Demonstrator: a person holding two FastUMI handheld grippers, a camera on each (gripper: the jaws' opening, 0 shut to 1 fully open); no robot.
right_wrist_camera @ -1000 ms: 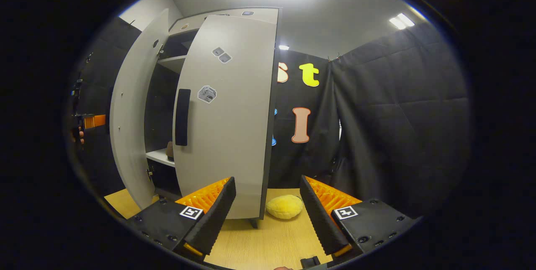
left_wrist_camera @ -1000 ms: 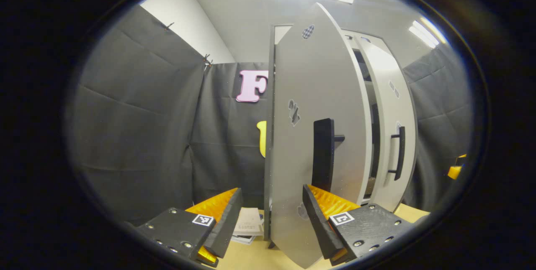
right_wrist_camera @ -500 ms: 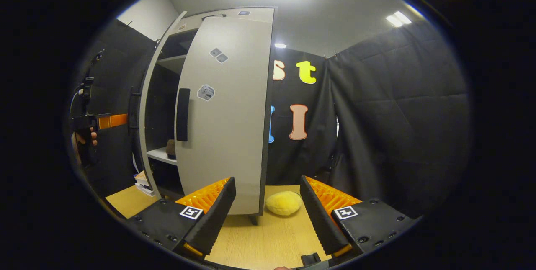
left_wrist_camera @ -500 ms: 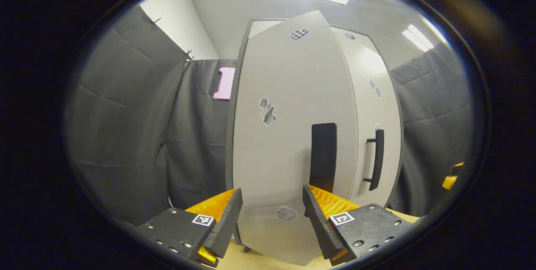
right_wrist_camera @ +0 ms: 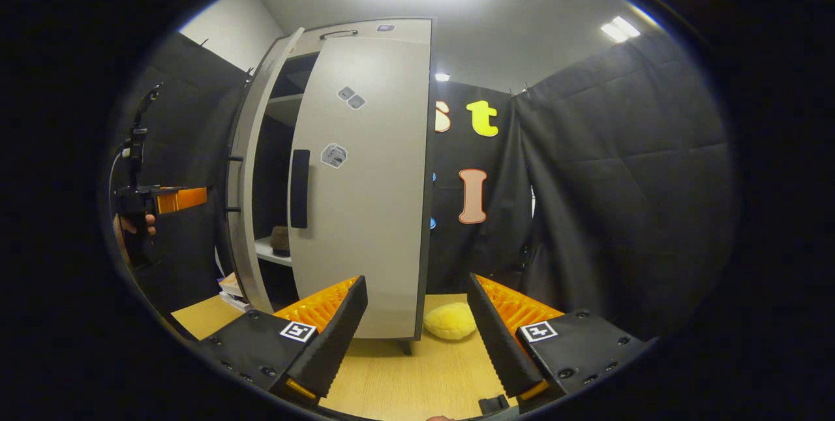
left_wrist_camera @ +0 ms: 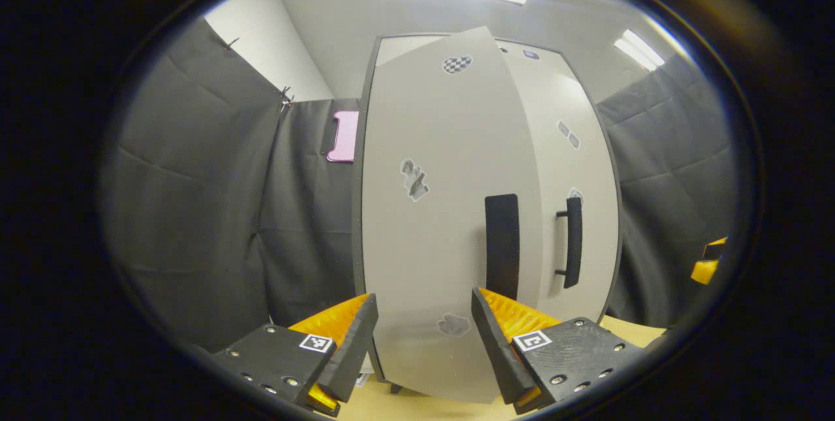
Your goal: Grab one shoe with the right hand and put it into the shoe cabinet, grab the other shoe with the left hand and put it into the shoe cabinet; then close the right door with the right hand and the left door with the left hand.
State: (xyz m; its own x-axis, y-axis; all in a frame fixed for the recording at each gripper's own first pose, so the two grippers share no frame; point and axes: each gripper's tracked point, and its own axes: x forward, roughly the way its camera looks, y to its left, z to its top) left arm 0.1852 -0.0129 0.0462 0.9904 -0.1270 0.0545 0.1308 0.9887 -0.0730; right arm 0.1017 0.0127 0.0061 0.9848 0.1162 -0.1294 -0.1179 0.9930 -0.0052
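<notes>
The grey shoe cabinet (left_wrist_camera: 417, 81) stands straight ahead in the left gripper view. Its left door (left_wrist_camera: 424, 225), with a black handle (left_wrist_camera: 502, 245), is almost shut. The right door (left_wrist_camera: 584, 166) has a bar handle (left_wrist_camera: 573, 241). My left gripper (left_wrist_camera: 424, 343) is open just before the left door, holding nothing. In the right gripper view the left door (right_wrist_camera: 246, 199) stands a little ajar, and a gap shows a brown shoe (right_wrist_camera: 280, 240) on a shelf. The right door (right_wrist_camera: 365, 212) looks nearly shut. My right gripper (right_wrist_camera: 417, 336) is open and empty above the table.
A yellow soft thing (right_wrist_camera: 450, 320) lies on the wooden table (right_wrist_camera: 404, 375) by the cabinet's right foot. A stack of books (right_wrist_camera: 228, 285) lies left of the cabinet. A hand holds the left gripper (right_wrist_camera: 186, 199) at the far left. Black cloth walls close in both sides.
The left door has swung from wide open to nearly shut, hiding most of the inside. My left gripper has followed it round to face the door. The right gripper has hardly moved.
</notes>
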